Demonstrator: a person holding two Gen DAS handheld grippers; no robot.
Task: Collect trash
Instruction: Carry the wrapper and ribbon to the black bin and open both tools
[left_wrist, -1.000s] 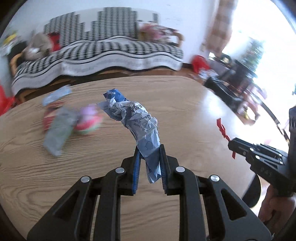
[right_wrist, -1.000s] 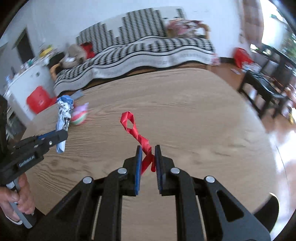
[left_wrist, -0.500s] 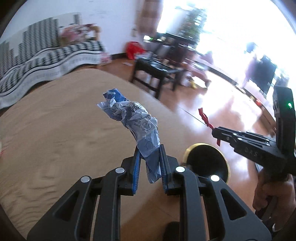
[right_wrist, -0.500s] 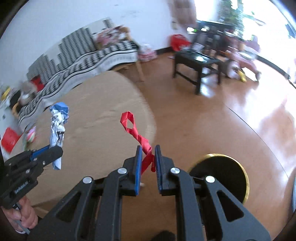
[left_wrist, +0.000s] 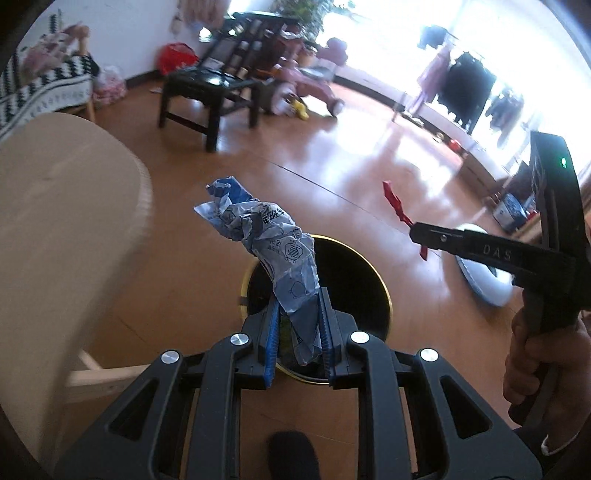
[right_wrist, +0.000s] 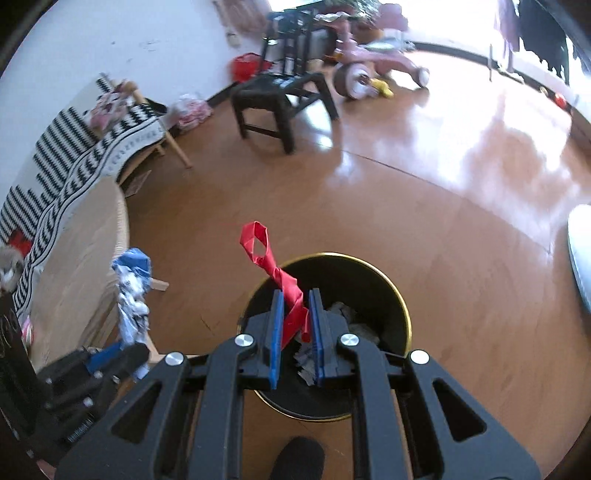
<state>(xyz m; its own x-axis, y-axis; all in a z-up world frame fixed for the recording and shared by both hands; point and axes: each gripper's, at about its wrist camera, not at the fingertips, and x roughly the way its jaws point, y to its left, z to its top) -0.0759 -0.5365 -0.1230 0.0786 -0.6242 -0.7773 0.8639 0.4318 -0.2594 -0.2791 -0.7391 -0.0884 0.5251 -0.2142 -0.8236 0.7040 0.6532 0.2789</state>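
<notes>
**Trash held over the bin**

Wrapper (left_wrist: 266, 243), crumpled blue/white, is clamped betw. the blue pads of the left gripper (left_wrist: 295, 332); most of it sticks up and far-left past the tips, lower end hangs down betw. the fingers. Directly below it: round black bin (left_wrist: 380, 295) w/ gold rim, standing on the wood floor (left_wrist: 332, 155). Red strip (right_wrist: 273, 266), twisted w/ a loop at its far end, is pinched betw. the pads of the right gripper (right_wrist: 295, 325), rising far-left from the tips. It's also above the bin (right_wrist: 402, 306); crumpled paper visible inside. In the left cam the right gripper sits at right w/ the strip (left_wrist: 397, 201) poking out, right of the bin. Table edge (left_wrist: 144, 192) lies left of the bin, near but apart.
</notes>
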